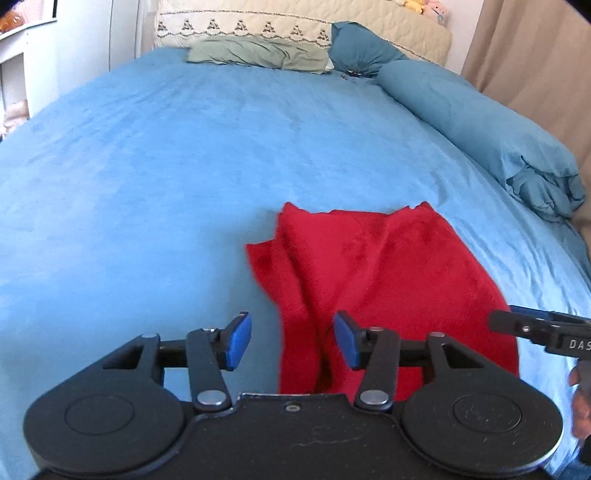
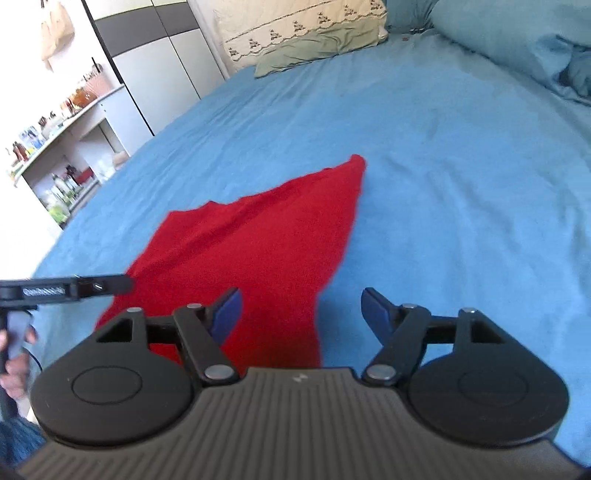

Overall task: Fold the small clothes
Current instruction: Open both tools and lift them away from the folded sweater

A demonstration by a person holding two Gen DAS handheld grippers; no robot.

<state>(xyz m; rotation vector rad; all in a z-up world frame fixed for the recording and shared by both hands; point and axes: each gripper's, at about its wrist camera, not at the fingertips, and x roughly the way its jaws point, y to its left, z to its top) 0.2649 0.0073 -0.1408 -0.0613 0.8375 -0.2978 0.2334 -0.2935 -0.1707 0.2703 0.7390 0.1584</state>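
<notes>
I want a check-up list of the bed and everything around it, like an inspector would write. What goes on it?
Surface: blue bedsheet, smooth with light creases.
Job's things: one red garment, rumpled and partly bunched, lying near the front edge; no tidy fold visible.
Clutter: green pillow, teal pillow and rolled teal duvet at the far and right sides, apart from the garment.
Tongs: left tongs open at the garment's left edge; right tongs open at its right edge; neither grips cloth.
Cables: a thin dark cord by the person's hand, unclear what it is.
Surroundings: cream quilted headboard, beige curtain, crowded shelves, wardrobe.
</notes>
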